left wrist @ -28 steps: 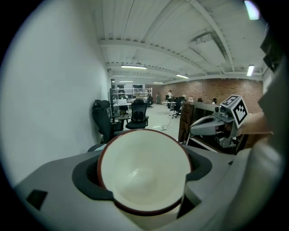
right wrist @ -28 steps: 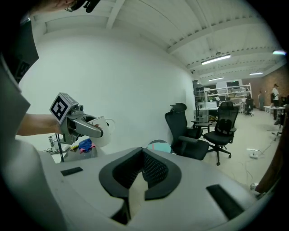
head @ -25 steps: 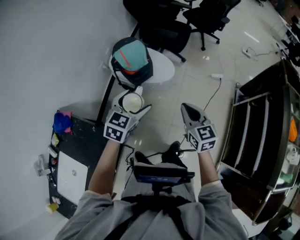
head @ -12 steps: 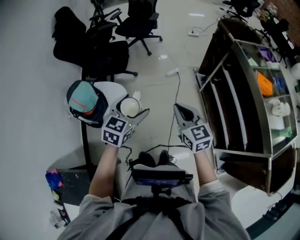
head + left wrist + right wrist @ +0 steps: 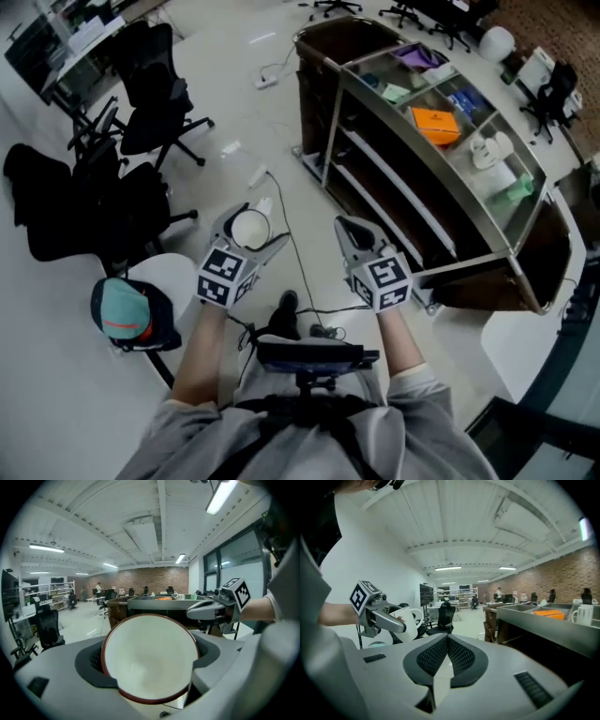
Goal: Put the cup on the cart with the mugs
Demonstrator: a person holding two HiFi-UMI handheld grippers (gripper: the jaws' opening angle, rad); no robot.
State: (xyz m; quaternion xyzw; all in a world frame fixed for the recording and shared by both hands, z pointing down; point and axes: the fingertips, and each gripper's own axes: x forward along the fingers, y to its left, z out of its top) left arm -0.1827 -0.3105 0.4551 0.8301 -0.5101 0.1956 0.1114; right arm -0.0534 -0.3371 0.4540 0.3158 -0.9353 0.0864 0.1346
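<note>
Open pale tiled floor (image 5: 272, 122) fronts the steel-railed brown cart (image 5: 424, 161). My left gripper (image 5: 250, 228) clamps the white red-rimmed cup (image 5: 150, 658), jaws wide; my right gripper (image 5: 352, 231) has its jaws together, empty.

Glossy pale floor (image 5: 225, 84), black office chairs (image 5: 150, 112), brick far wall (image 5: 154, 576)

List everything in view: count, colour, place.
white cup with dark red rim: 1, white, in left gripper's jaws
dark brown cart with steel top tray: 1, upper right
orange box: 1, in cart tray
white mugs: at least 2, cart tray, beside orange box
black office chairs: several, upper left floor
round white stool: 1, lower left
teal-topped black bag: 1, on stool
white power strip: 1, floor
left gripper: grey, shut on cup
right gripper: grey, shut, empty
</note>
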